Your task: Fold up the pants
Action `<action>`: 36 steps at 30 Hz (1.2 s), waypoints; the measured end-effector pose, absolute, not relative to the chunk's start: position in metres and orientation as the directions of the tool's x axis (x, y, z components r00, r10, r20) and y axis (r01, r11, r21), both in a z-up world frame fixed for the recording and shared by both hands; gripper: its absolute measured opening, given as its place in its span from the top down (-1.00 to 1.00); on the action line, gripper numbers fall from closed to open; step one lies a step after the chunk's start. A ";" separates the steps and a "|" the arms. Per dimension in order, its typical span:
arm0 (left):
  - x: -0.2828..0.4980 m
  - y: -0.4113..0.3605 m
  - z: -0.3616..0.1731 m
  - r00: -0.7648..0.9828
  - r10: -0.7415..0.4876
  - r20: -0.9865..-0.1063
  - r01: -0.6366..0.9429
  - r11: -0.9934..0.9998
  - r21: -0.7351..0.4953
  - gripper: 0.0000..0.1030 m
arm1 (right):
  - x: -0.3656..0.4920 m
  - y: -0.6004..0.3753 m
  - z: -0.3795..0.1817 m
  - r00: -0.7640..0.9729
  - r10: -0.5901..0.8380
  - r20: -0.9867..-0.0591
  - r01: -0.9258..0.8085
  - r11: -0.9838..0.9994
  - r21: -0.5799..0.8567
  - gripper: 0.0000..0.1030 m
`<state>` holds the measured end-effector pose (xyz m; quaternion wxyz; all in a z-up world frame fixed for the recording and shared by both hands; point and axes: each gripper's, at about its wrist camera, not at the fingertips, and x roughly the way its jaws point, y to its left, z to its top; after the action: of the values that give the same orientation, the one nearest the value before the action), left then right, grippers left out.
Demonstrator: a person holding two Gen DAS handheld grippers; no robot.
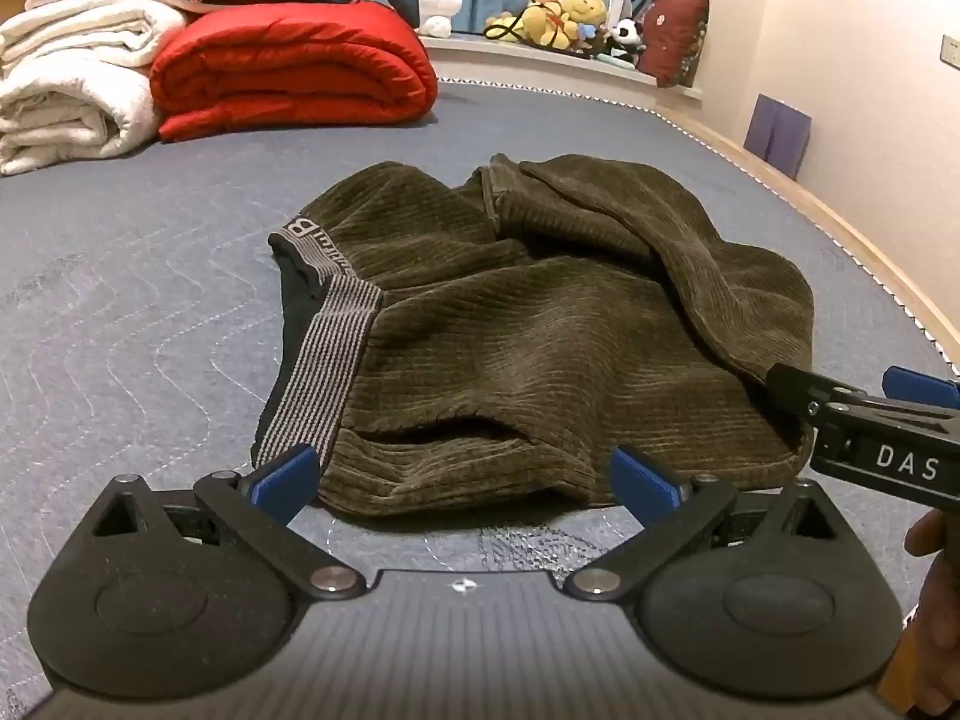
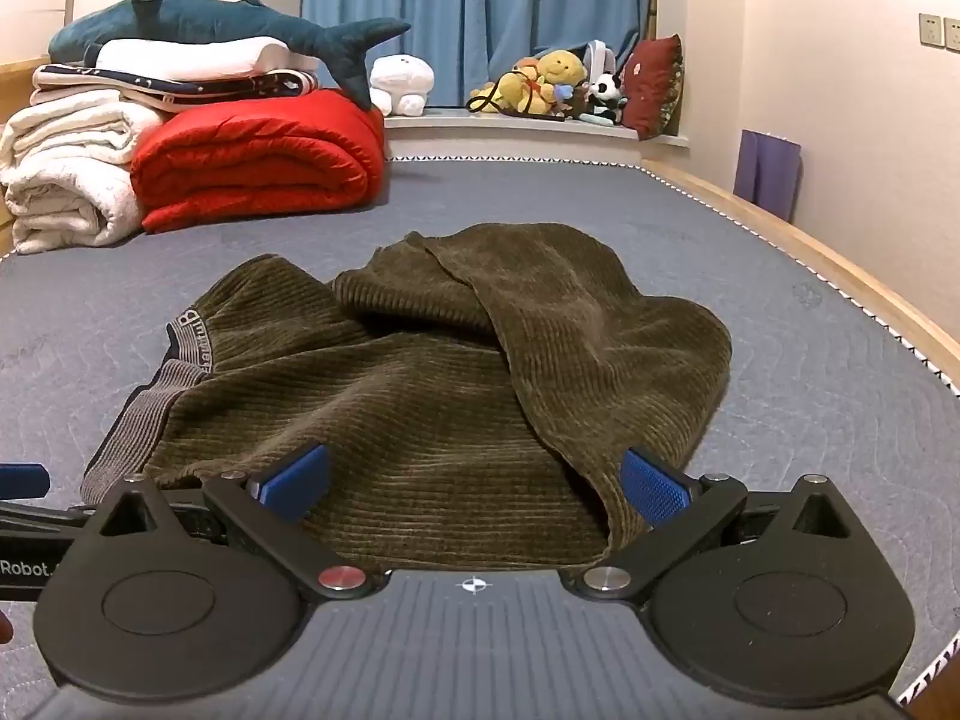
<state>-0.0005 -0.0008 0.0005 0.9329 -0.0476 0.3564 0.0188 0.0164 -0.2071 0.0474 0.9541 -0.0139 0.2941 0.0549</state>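
Note:
Olive-green corduroy pants [image 1: 528, 330] [image 2: 432, 396] lie crumpled on the blue-grey quilted mattress [image 1: 138, 300] [image 2: 810, 420], a grey striped waistband [image 1: 333, 348] [image 2: 141, 414] on their left side. My left gripper [image 1: 465, 477] is open, hovering just short of the pants' near edge with bare mattress between its blue pads. My right gripper [image 2: 474, 483] is also open, its jaws spread over the near right corner of the pants, whose fabric lies between them without being pressed. The right gripper's body [image 1: 870, 426] enters the left wrist view from the right edge.
Folded white blankets [image 1: 72, 96] [image 2: 66, 180] and a rolled red quilt [image 1: 294, 69] [image 2: 258, 162] are stacked at the far left, topped by a plush shark [image 2: 198, 21]. Soft toys [image 1: 558, 15] [image 2: 540, 84] sit on a ledge before blue curtains. The bed's wooden edge [image 1: 840, 216] [image 2: 840, 276] runs along the right.

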 end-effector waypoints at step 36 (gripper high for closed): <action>-0.001 -0.004 0.005 0.748 -0.022 -0.663 -0.044 0.996 -0.083 -1.00 | 0.017 -0.207 0.046 0.821 0.105 -0.561 -0.120 0.993 0.009 -0.99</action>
<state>-0.0009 -0.0042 0.0048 0.9337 -0.0469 0.3549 0.0059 0.0171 -0.2067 0.0457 0.9541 -0.0133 0.2932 0.0591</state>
